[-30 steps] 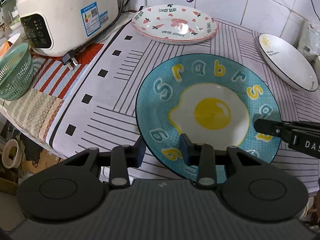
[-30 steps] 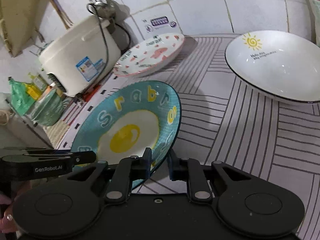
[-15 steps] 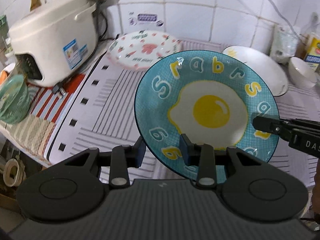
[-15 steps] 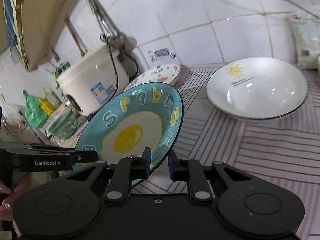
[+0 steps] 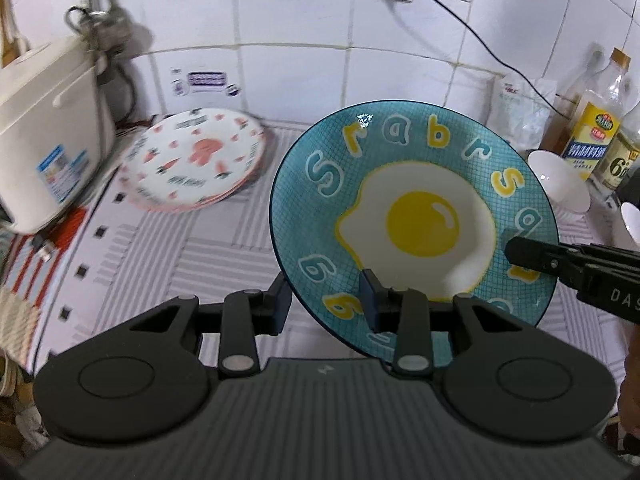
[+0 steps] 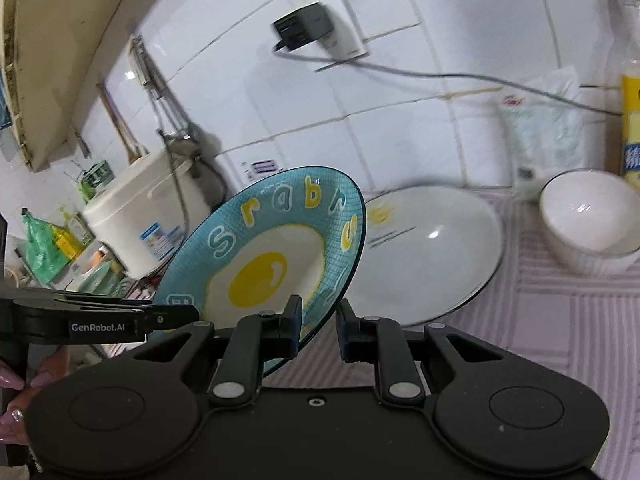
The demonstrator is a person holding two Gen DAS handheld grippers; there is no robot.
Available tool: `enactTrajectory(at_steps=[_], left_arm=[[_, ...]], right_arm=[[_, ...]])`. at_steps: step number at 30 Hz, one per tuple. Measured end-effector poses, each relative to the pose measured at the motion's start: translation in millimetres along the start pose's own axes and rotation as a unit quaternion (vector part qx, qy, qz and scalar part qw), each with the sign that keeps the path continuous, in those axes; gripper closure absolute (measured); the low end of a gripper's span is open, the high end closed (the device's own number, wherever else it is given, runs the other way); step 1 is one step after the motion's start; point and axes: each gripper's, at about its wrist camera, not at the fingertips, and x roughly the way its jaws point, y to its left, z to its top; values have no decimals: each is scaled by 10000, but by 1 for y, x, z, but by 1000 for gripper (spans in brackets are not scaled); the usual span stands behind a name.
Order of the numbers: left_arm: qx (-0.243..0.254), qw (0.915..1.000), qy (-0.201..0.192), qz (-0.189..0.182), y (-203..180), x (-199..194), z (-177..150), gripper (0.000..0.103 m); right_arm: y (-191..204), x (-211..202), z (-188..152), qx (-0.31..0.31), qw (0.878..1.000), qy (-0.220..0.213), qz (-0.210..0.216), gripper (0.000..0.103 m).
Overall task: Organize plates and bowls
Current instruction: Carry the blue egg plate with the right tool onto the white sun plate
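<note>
A blue plate [image 5: 416, 224] with a fried-egg picture and letters round its rim hangs tilted in the air above the table. My left gripper [image 5: 325, 302] is shut on its near rim, one finger under and one on the face. My right gripper [image 6: 320, 322] is shut on the plate's [image 6: 260, 264] right rim. A pink-patterned stack of plates [image 5: 196, 160] lies at the back left by the wall. In the right wrist view a white plate with a sun mark [image 6: 424, 256] lies behind the blue one, with a white bowl [image 6: 588, 220] to its right.
A white rice cooker [image 5: 48, 132] stands at the left on the striped tablecloth [image 5: 180, 264]. Oil bottles [image 5: 596, 136] and a plastic bag [image 6: 548, 128] stand at the back right. A plug and cable [image 6: 304, 26] hang on the tiled wall. A hand [image 6: 24, 384] holds the left gripper.
Both grippers have lifted the blue plate off the table and carried it up and toward the right. The white plate, bowl and bottles have come into view.
</note>
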Motion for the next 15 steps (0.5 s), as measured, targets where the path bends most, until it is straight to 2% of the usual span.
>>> enactTrajectory(at_steps=[9,15], left_arm=[[-152,9994,226,-216,-28,67,30,68],[62,9985,482,-257,-37,101,37,69]], right_arm=[[-56,22,25,169,9993,130,-315,81],[-83,42,29,330,9972,379,-545,81]])
